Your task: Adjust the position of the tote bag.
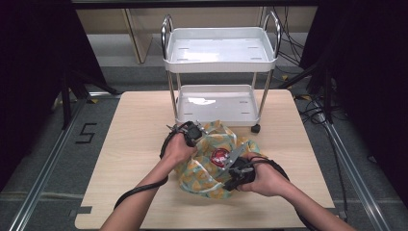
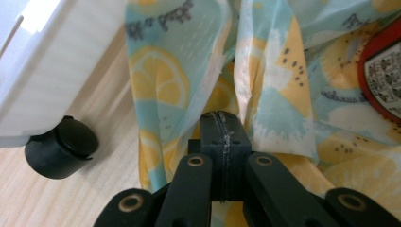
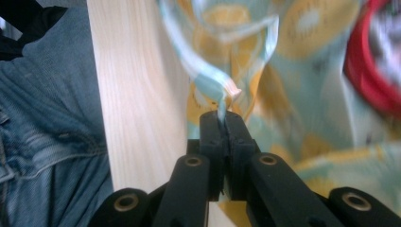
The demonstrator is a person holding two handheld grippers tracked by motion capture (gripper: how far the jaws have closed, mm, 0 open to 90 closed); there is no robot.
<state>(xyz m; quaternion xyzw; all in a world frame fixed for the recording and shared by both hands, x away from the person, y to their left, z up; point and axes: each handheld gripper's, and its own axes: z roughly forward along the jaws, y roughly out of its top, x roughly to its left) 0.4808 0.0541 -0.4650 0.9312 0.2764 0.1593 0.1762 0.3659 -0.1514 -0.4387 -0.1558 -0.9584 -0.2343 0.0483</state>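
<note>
A thin plastic bag (image 1: 211, 161) printed with lemon and kiwi slices on pale blue lies crumpled on the tabletop (image 1: 130, 144), just in front of the white two-shelf cart (image 1: 219, 53) that stands at the tabletop's far edge. A round red-rimmed label (image 1: 220, 156) sits on the bag's upper face.

The left claw (image 1: 196, 130) is at the bag's far left corner, the side nearest the cart. In the left gripper view its jaws are pressed together, and a fold of the bag's film (image 2: 246, 71) rises right at their tips, with the cart's black caster (image 2: 61, 146) close by on the wood.

The right claw (image 1: 234, 162) is at the bag's near right part, on the side away from the cart. In the right gripper view its jaws are clamped on a narrow twisted strip of the bag's edge (image 3: 222, 92), which comes straight up out of the tips; the bag beyond is blurred.
</note>
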